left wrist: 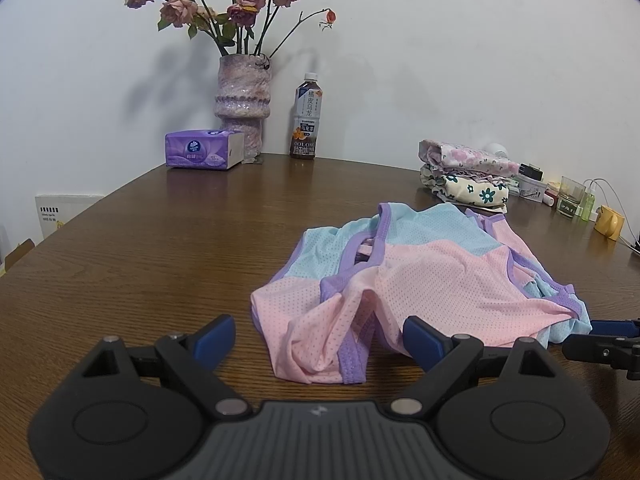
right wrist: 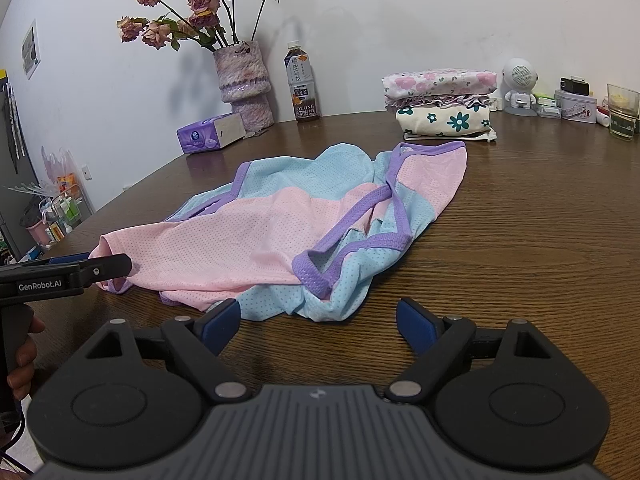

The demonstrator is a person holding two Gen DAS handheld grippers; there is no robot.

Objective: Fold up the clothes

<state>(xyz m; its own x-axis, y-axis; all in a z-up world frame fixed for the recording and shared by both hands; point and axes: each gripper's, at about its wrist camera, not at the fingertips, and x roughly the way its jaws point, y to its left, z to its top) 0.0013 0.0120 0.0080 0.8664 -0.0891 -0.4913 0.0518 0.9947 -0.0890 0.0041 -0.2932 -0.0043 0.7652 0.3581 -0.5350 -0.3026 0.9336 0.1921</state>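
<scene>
We see a crumpled pink, blue and purple mesh garment [left wrist: 420, 280] lying on the wooden tabletop [left wrist: 160, 260], with a stack of folded floral clothes [right wrist: 440, 104] at the far right. Our left gripper [left wrist: 320, 340] and right gripper [right wrist: 318, 322] rest at its near edge, jaws spread and pinching nothing.

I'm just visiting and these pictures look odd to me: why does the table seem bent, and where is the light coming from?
Left wrist view: the fisheye lens bows the table edge and darkens the corners; the vase throws a soft shadow leftward on the wall. Right wrist view: same bending, shadow again left of the vase, so light comes from the right; no glare.
</scene>
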